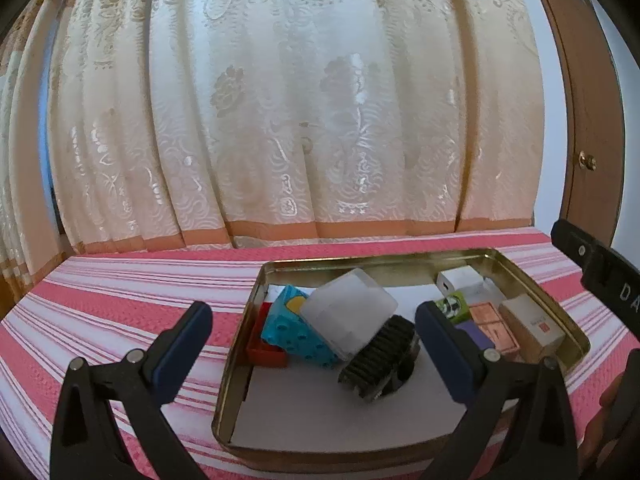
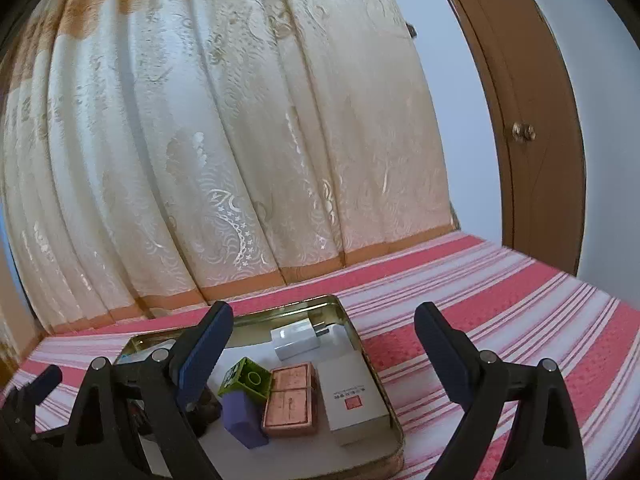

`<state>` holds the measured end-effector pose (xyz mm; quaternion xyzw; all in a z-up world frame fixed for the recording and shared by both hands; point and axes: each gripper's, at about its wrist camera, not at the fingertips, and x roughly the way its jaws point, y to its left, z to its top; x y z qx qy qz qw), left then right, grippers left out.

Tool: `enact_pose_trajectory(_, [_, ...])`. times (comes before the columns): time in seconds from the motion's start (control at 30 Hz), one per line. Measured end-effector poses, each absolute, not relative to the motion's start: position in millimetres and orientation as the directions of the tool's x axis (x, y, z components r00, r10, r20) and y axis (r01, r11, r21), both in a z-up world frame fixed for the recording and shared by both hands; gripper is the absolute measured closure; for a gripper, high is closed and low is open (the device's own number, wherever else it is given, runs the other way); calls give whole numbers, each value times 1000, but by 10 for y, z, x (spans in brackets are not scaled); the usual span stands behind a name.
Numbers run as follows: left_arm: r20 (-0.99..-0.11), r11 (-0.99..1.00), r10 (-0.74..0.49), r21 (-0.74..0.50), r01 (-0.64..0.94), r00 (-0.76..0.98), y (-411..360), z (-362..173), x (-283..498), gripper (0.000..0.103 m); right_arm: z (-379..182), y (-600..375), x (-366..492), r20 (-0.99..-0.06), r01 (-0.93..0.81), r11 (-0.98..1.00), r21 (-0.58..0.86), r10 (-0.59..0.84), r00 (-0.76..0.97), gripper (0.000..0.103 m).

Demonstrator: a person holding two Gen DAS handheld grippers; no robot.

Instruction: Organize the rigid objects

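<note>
A gold metal tin tray (image 1: 236, 360) lies on the striped bed and also shows in the right wrist view (image 2: 394, 420). In it lie a frosted white box (image 1: 348, 312) tilted on a turquoise block (image 1: 296, 332), a red piece (image 1: 262, 346), a black ribbed part (image 1: 378, 354), a white charger (image 2: 296, 338), a green block (image 2: 248, 380), a purple block (image 2: 240, 416), a copper-pink box (image 2: 290, 398) and a white carton (image 2: 352, 394). My left gripper (image 1: 314, 348) is open and empty just above the tray. My right gripper (image 2: 324, 356) is open and empty over the tray's right side.
The bed has a pink and white striped cover (image 2: 520, 312). A cream patterned curtain (image 1: 280, 120) hangs behind it. A brown wooden door with a knob (image 2: 524, 132) stands at the right. The right gripper's black body (image 1: 600, 268) shows at the edge of the left wrist view.
</note>
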<state>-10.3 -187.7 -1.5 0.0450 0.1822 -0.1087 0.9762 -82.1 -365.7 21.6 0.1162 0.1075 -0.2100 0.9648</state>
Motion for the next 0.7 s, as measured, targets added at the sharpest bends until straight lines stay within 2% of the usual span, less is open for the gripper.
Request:
enact_pose_trajectory(0.33, [-338, 969, -229, 8, 246, 913, -1781, 1, -165, 0, 209, -3411, -893, -209, 429, 901, 71, -407, 889, 9])
enact_pose_trajectory(0.7, [-324, 967, -240, -1, 253, 915, -1783, 8, -185, 0, 222, -3482, -966, -199, 458, 881, 118, -431, 880, 9])
